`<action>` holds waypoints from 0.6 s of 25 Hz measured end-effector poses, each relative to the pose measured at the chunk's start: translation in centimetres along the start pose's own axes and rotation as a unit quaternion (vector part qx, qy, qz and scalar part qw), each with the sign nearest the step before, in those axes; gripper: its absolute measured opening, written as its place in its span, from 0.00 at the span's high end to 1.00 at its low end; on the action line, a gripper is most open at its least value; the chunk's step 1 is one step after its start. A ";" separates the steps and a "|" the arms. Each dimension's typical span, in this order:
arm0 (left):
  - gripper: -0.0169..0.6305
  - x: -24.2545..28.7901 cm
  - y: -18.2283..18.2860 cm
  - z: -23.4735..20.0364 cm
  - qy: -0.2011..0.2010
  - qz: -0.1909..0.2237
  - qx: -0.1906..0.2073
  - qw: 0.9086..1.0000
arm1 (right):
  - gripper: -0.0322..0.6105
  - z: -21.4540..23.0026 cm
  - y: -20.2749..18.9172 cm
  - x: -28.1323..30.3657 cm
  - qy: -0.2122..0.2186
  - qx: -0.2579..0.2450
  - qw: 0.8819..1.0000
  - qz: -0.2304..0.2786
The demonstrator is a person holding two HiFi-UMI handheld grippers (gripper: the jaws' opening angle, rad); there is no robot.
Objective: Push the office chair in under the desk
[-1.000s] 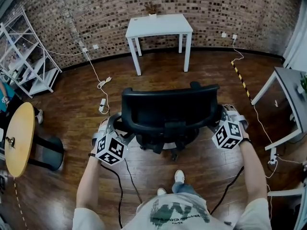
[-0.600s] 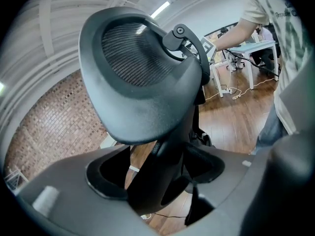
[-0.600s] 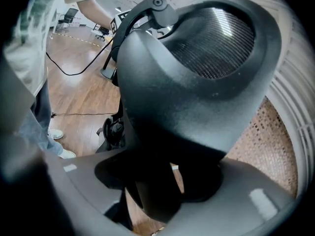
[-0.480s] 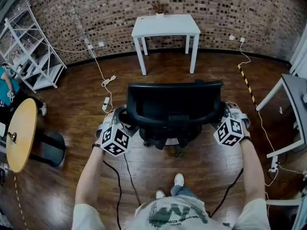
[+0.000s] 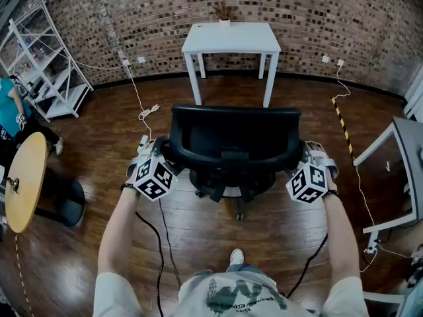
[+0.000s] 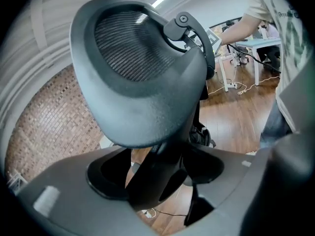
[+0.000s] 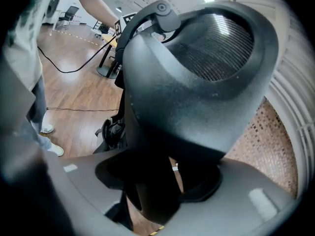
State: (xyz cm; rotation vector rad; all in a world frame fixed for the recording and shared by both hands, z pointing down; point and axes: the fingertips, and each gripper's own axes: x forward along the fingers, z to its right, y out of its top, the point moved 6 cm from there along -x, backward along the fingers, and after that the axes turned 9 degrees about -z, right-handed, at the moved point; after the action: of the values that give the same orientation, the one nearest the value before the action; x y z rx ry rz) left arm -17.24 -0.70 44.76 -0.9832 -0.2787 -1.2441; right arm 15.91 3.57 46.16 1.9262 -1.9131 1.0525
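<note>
Standing behind the office chair (image 5: 232, 137), you have a gripper on each side of its black backrest. Your left gripper (image 5: 164, 160) sits at the backrest's 9 o'clock edge and your right gripper (image 5: 299, 162) at its 3 o'clock edge.

In the left gripper view, the left gripper (image 6: 157, 181) is closed on the chair: a dark part of the backrest's (image 6: 142, 82) edge runs down between the two grey jaws, touching them. The right gripper view shows the same, mirrored. The right gripper (image 7: 157, 186) is clamped on the rim of the backrest (image 7: 197, 82), whose mesh panel rises above the jaws.

The chair stands on the wooden floor (image 5: 198, 243) in the middle of the head view, its back towards you. The white desk (image 5: 231, 38) is at 12 o'clock from it, against the brick wall (image 5: 132, 12). Chair and desk are apart, with bare floor between them, so the chair is not yet under the desk. A small plant (image 5: 223, 12) stands at the far edge of the desk's worktop.

At 9 o'clock from the chair is a round wooden table (image 5: 23, 180), and at 10 o'clock a white shelf rack (image 5: 46, 71). A white cable (image 5: 147, 114) lies on the floor near the chair's left side. A strip of yellow-and-black tape (image 5: 342, 127) runs along the floor at 2 o'clock.
</note>
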 end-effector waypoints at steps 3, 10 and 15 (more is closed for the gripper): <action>0.43 1.8 1.0 -1.4 0.002 -0.002 -0.001 1.000 | 0.55 1.6 -0.7 1.5 0.000 0.000 1.000 0.004; 0.42 5.4 2.1 -4.3 0.012 0.000 -0.002 1.000 | 0.55 4.7 -1.2 5.1 0.002 -0.001 1.000 0.009; 0.42 8.8 2.9 -7.3 0.016 0.000 0.002 1.000 | 0.59 7.1 -1.4 8.4 -0.005 -0.004 1.000 0.009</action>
State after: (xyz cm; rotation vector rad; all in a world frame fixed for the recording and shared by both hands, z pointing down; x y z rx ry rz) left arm -13.92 -12.00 44.99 -0.9591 -0.2563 -1.2569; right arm 18.57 -7.19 46.76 1.9177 -1.9397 1.0396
